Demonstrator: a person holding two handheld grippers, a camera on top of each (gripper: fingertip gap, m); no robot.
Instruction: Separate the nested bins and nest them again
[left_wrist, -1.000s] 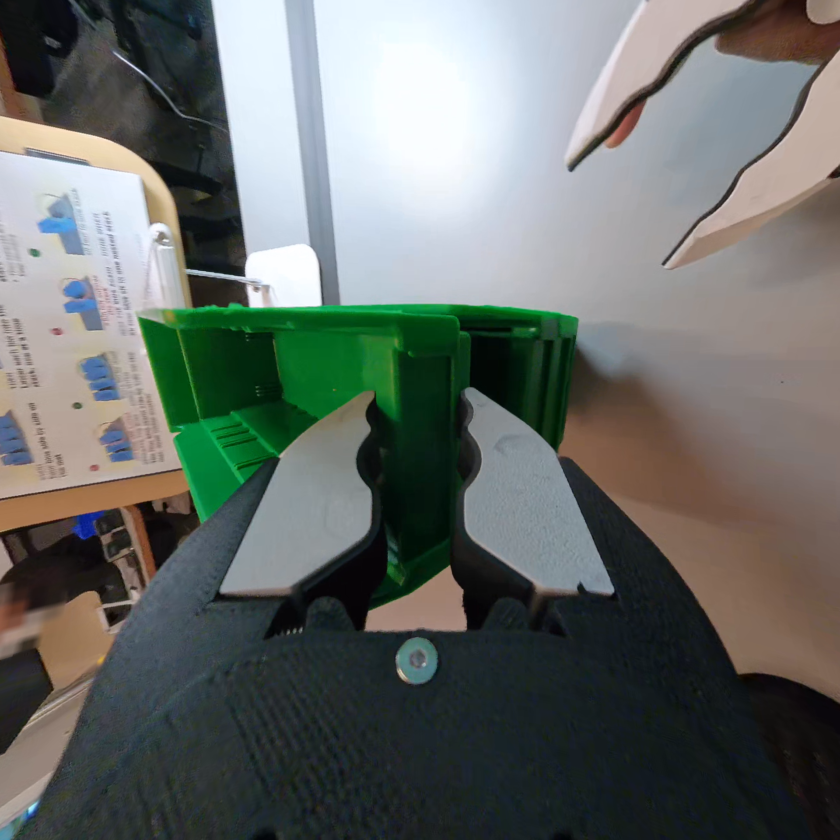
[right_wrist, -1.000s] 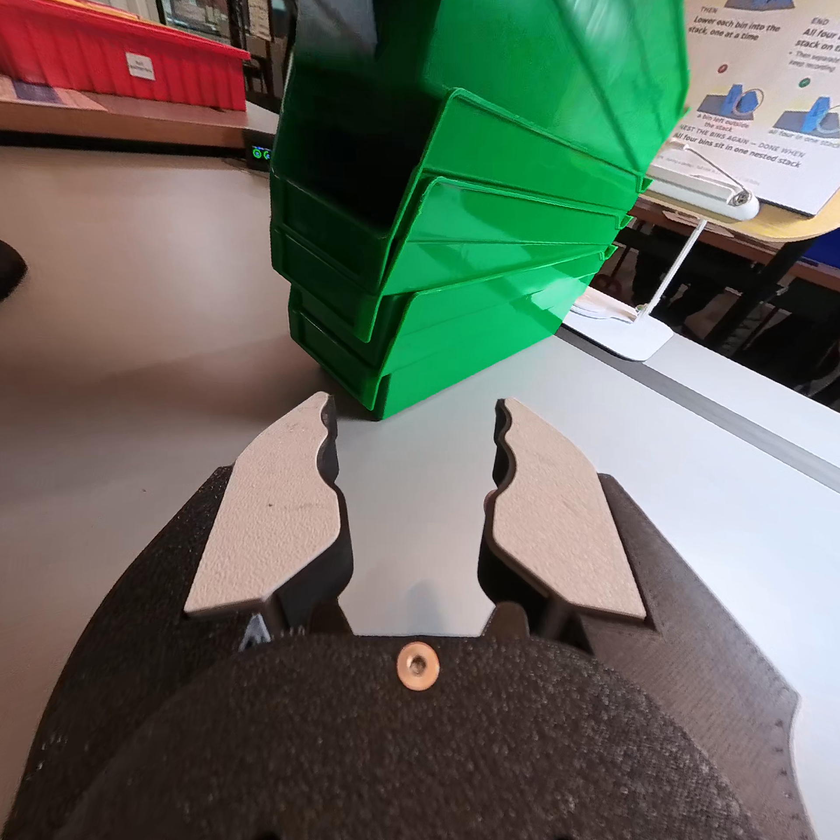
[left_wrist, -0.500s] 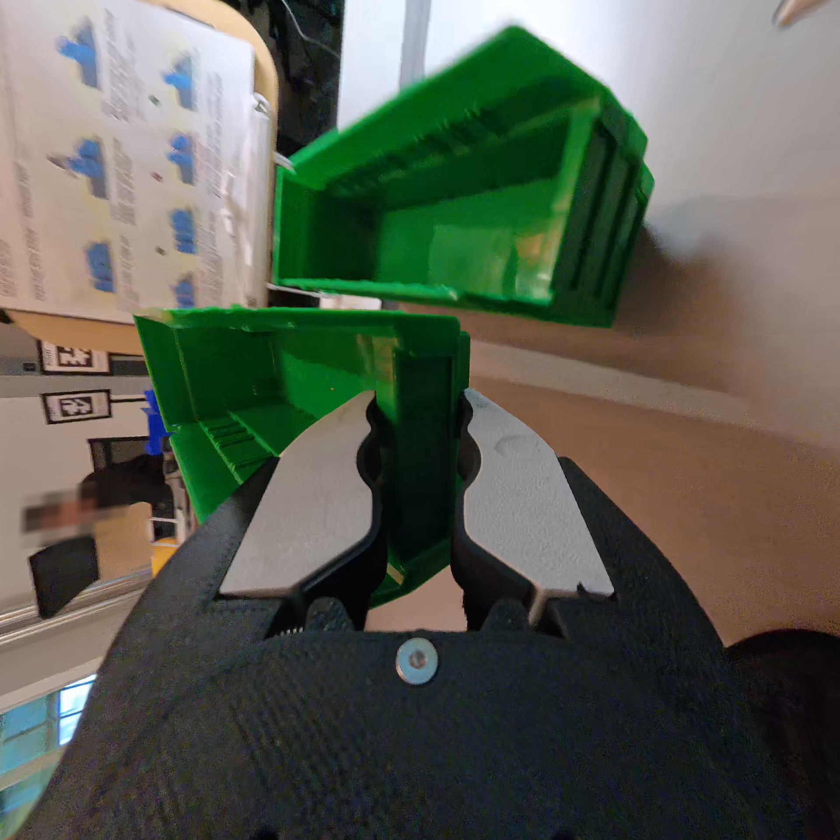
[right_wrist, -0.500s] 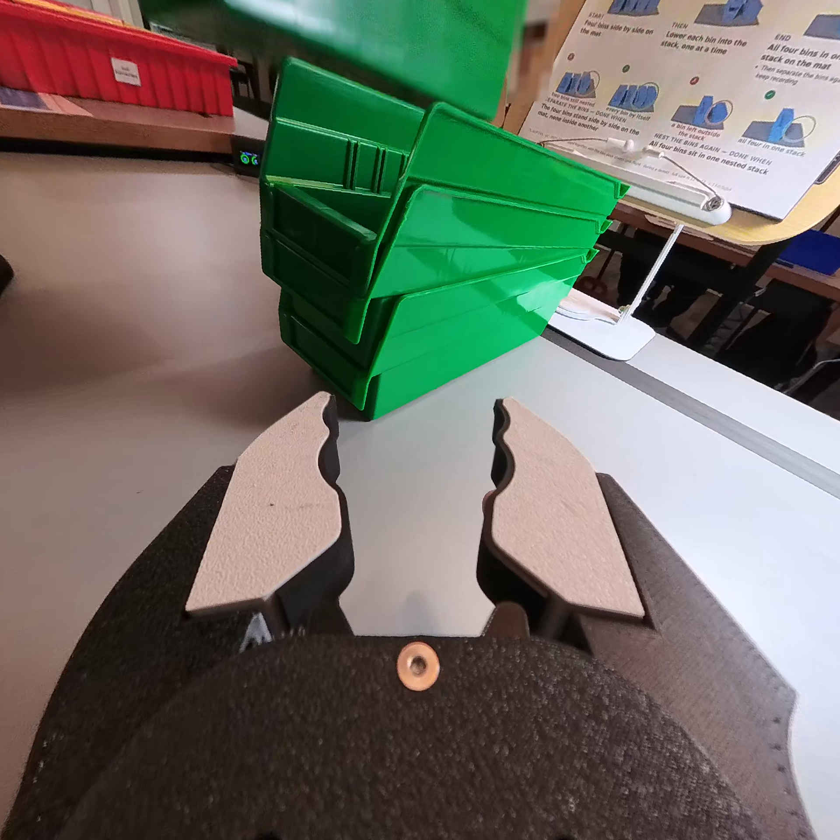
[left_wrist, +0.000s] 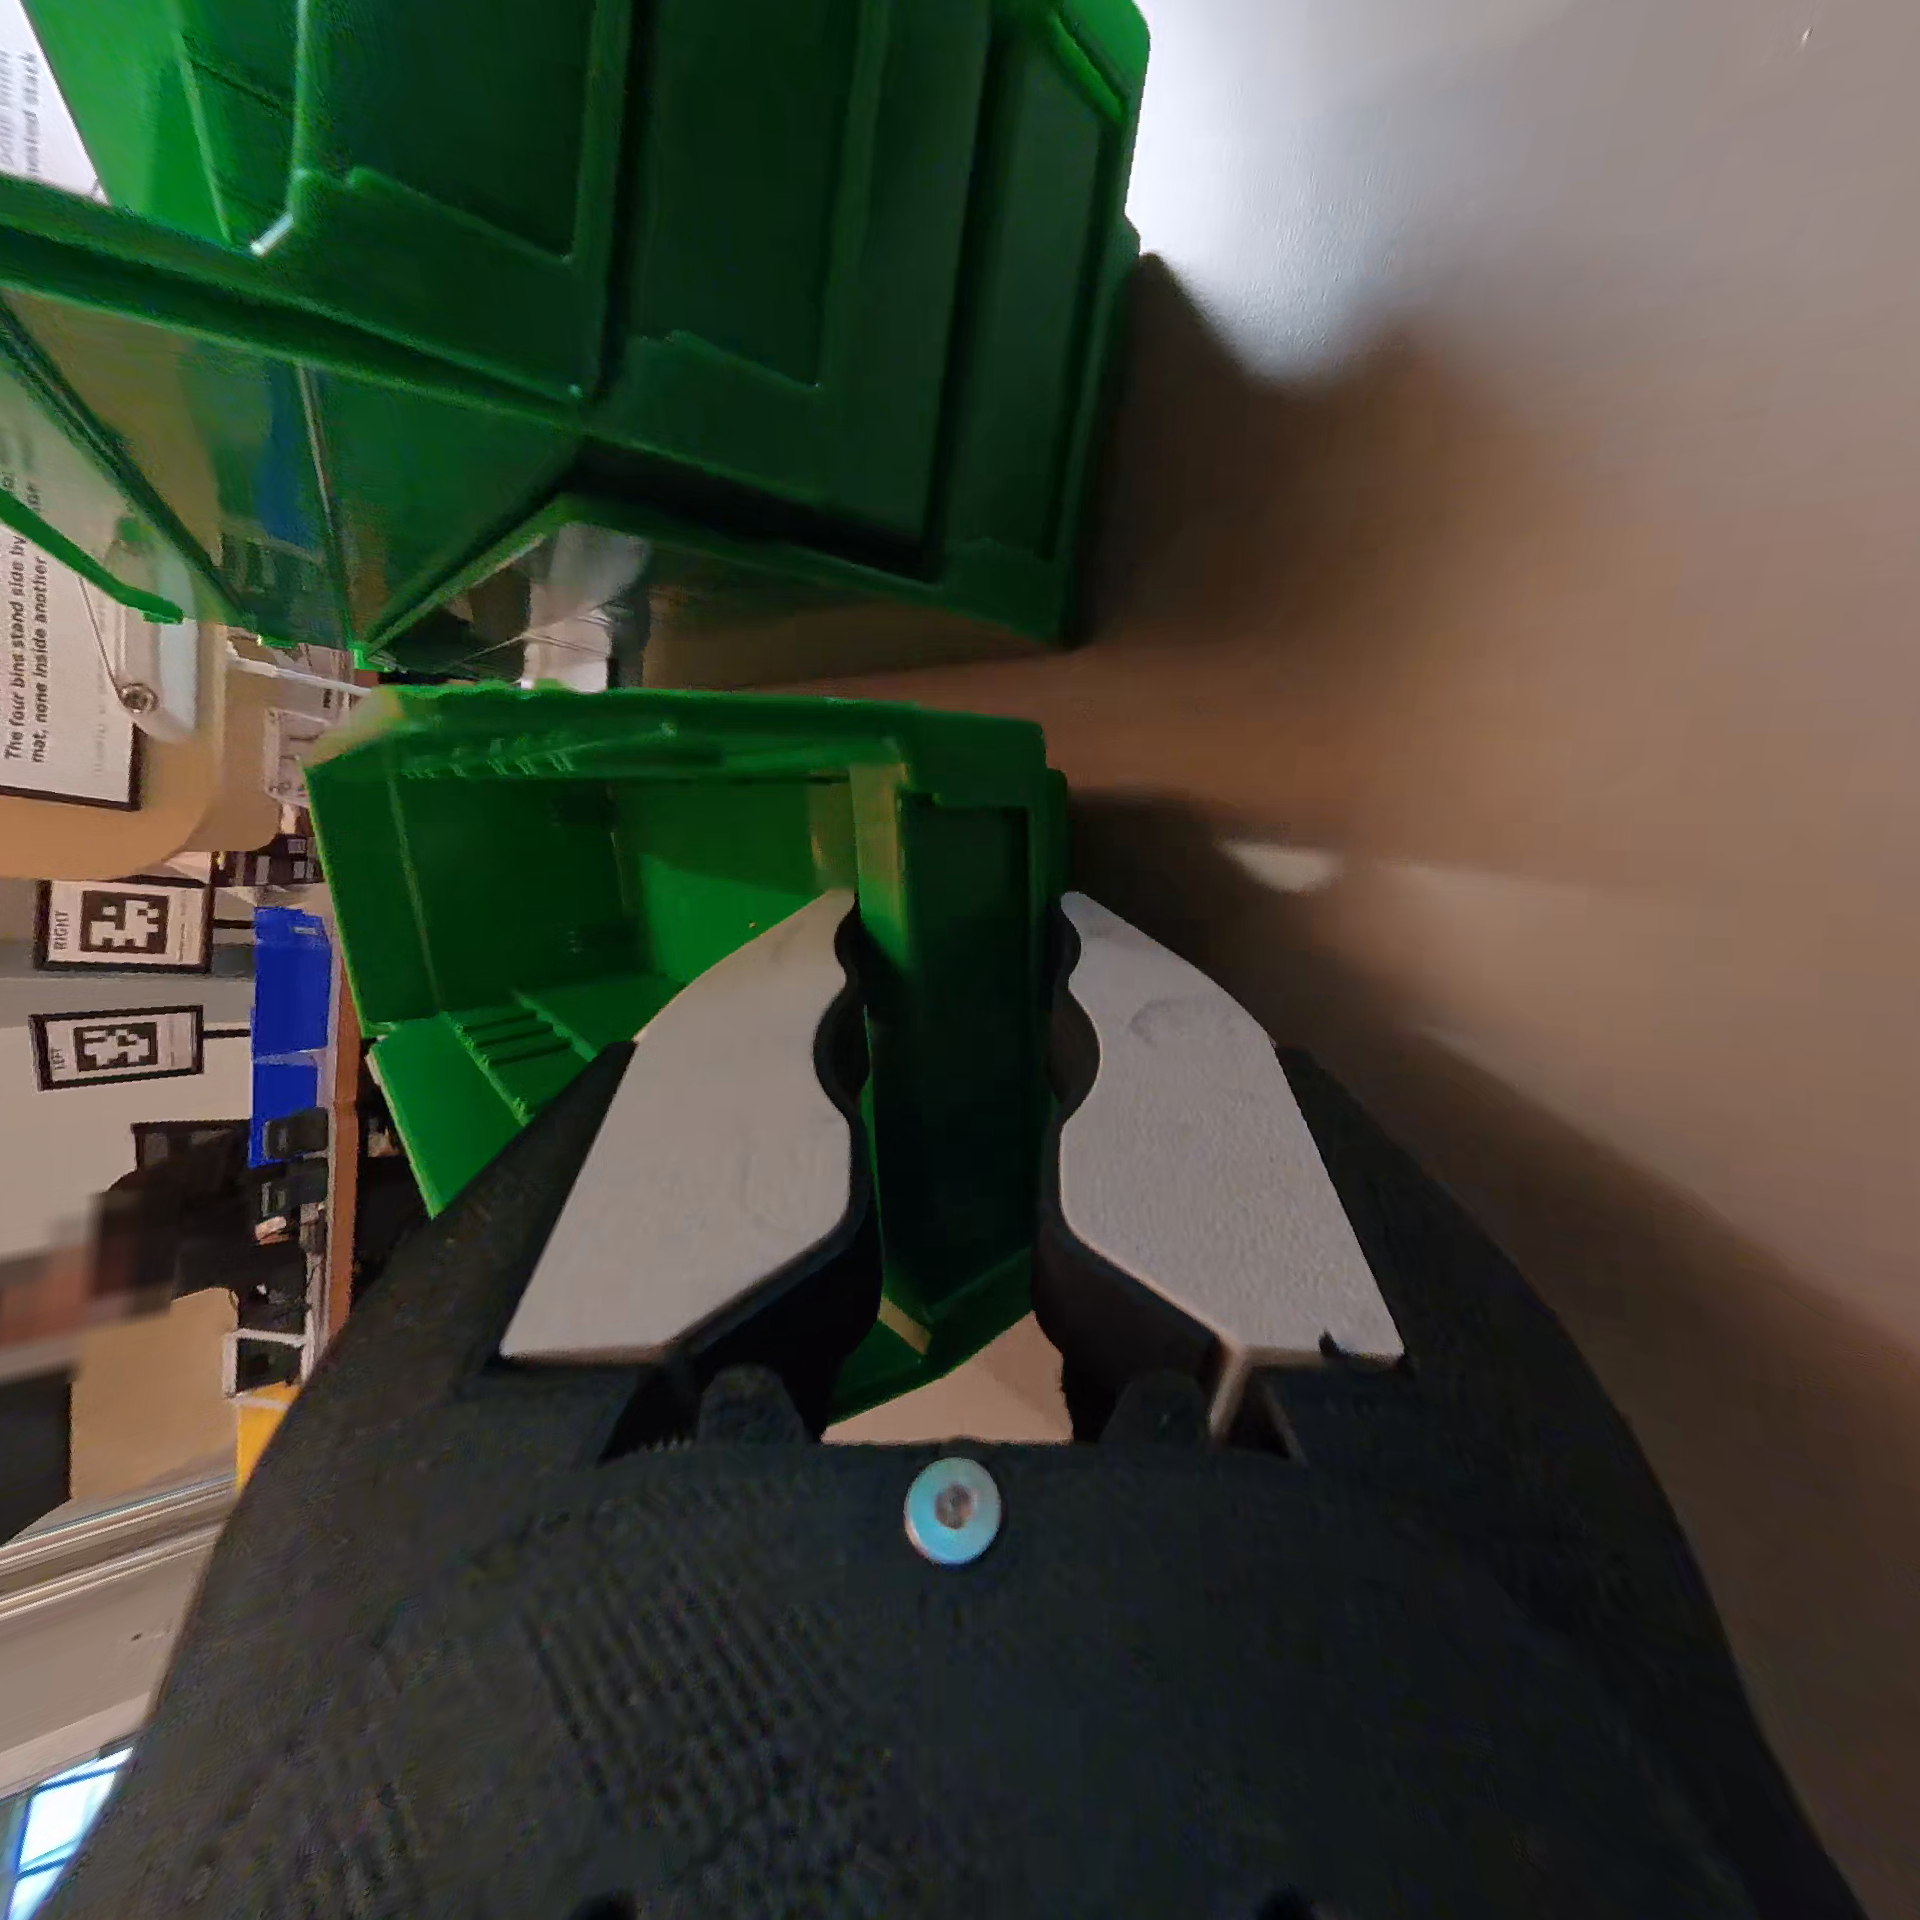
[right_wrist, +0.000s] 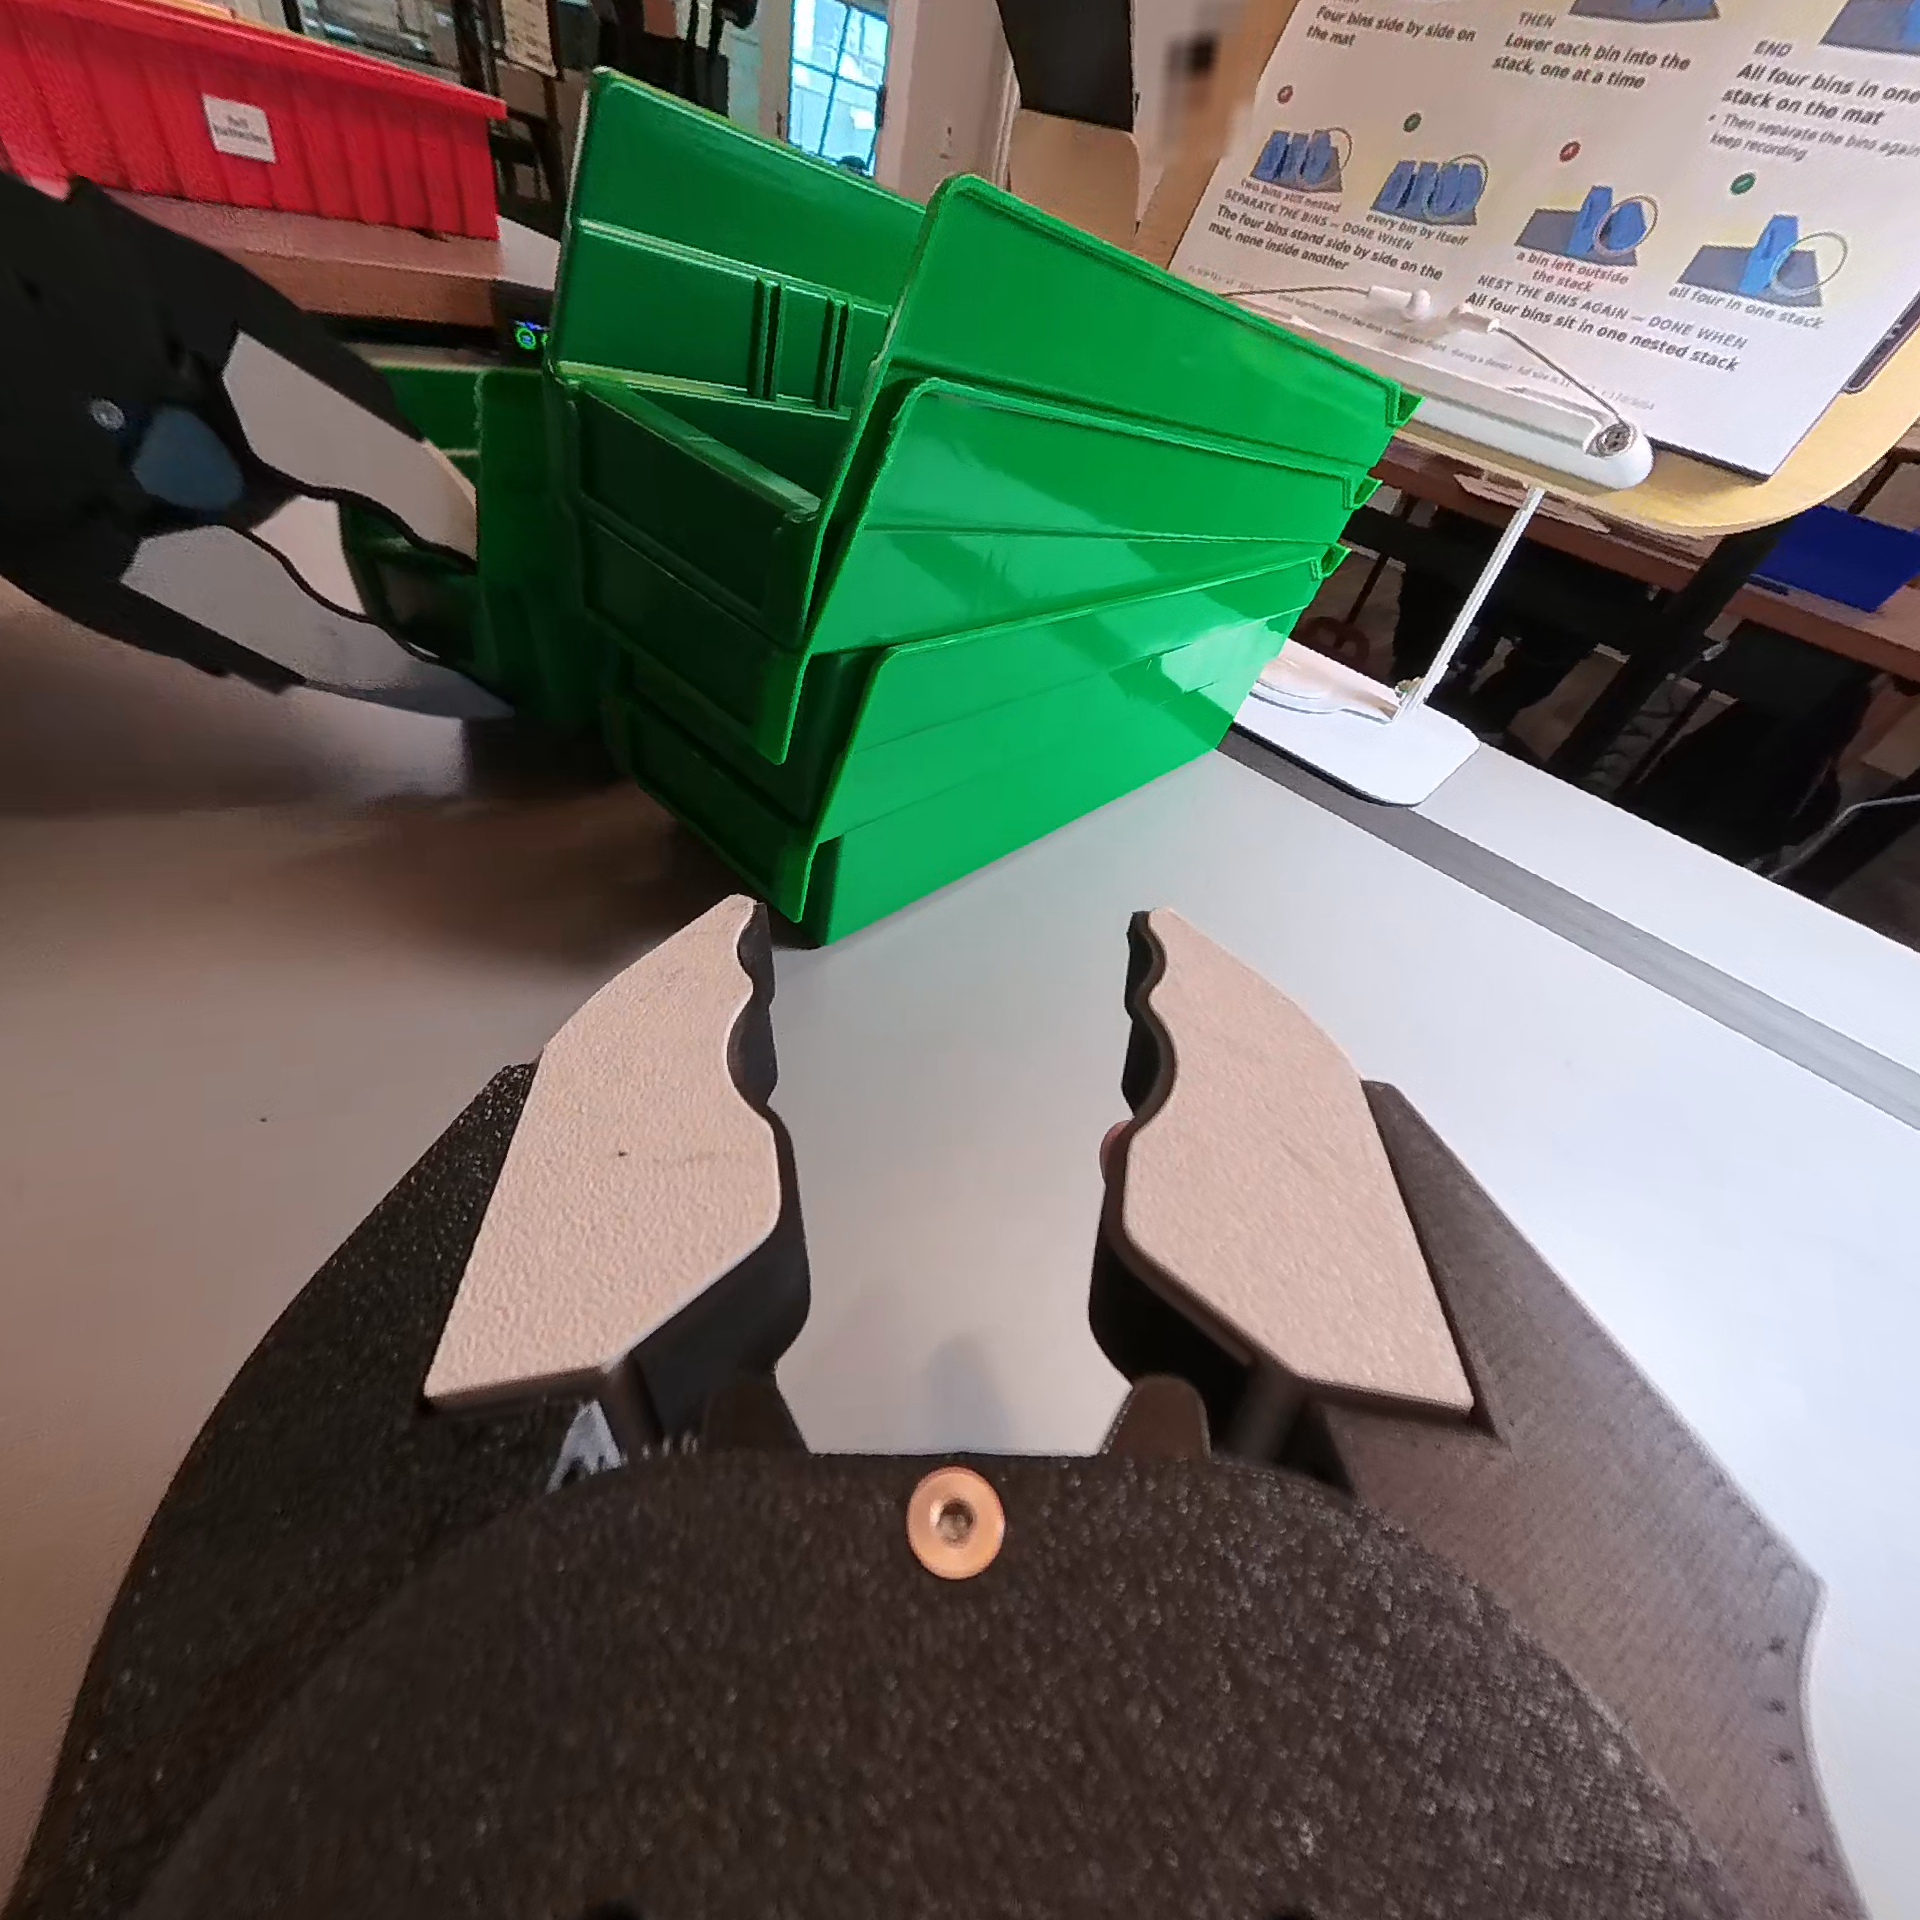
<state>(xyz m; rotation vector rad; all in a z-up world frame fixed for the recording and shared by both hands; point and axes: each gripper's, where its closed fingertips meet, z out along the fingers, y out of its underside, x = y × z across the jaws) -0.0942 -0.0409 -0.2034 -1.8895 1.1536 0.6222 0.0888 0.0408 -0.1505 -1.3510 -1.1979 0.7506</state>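
The left tool (left_wrist: 956, 1049) is clamped on the end wall of a single green bin (left_wrist: 582, 914), one finger inside the bin and one outside, the wall filling the narrow gap between them. In the right wrist view this same tool (right_wrist: 343, 540) shows at the left side of the stack of green bins (right_wrist: 1039, 582), with the held bin (right_wrist: 499, 499) pressed close against the stack's left flank; whether it rests on the desk (right_wrist: 1351, 1091) or hangs just above it cannot be told. In the left wrist view the stack (left_wrist: 727, 312) fills the upper part, just beside the held bin.

The right tool (right_wrist: 951, 971) is spread wide with nothing between its fingers, and sits over bare desk just in front of the stack's near corner, not touching it.

The stack is made of three nested bins, with their long sides fanned unevenly, the upper ones tilted up at the far end. Behind the stack to the right stands an instruction sheet (right_wrist: 1621, 208) on a tan board held by a white stand (right_wrist: 1382, 727). Behind the stack to the left lies a red bin (right_wrist: 260, 135) on a wooden shelf. A grey strip (right_wrist: 1662, 987) runs across the desk to the right of the stack. Nothing lies between the right tool and the stack.
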